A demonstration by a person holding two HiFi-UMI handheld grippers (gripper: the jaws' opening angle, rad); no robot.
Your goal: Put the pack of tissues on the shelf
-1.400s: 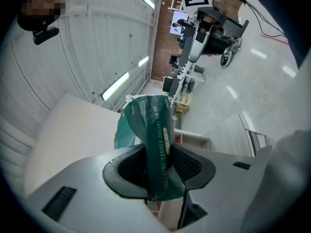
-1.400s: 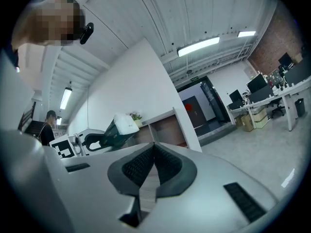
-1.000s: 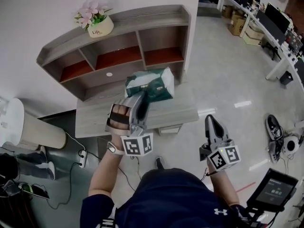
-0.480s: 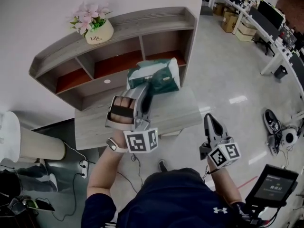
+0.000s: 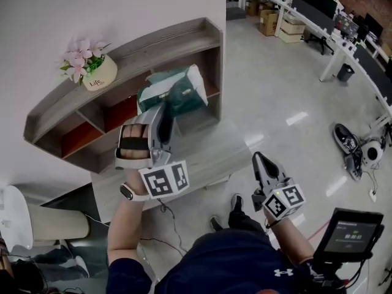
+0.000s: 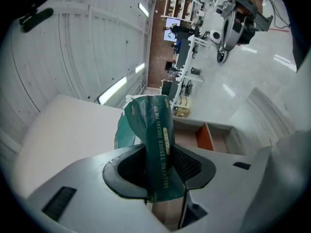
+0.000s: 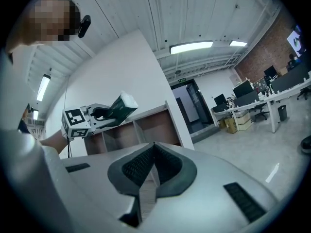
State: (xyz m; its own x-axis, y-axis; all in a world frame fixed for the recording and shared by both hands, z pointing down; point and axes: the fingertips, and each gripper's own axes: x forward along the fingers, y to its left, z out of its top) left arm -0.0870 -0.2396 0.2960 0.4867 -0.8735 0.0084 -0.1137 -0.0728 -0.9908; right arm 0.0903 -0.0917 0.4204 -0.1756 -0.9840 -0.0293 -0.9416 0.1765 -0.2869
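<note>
Tissue pack (image 5: 174, 90) sits clamped in my left tool (image 5: 162, 114), raised before the shelf (image 5: 122, 57), not yet set down. Right tool (image 5: 260, 162) closed, empty.

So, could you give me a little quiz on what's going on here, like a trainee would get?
1. What is between the jaws of the left gripper? A) a mug B) the pack of tissues C) nothing
2. True or false: the right gripper has its jaws together with nothing between them.
3. Fill in the gap: the flower pot stands on the ___ board of the shelf.

Key: 1 B; 2 true; 3 top.
</note>
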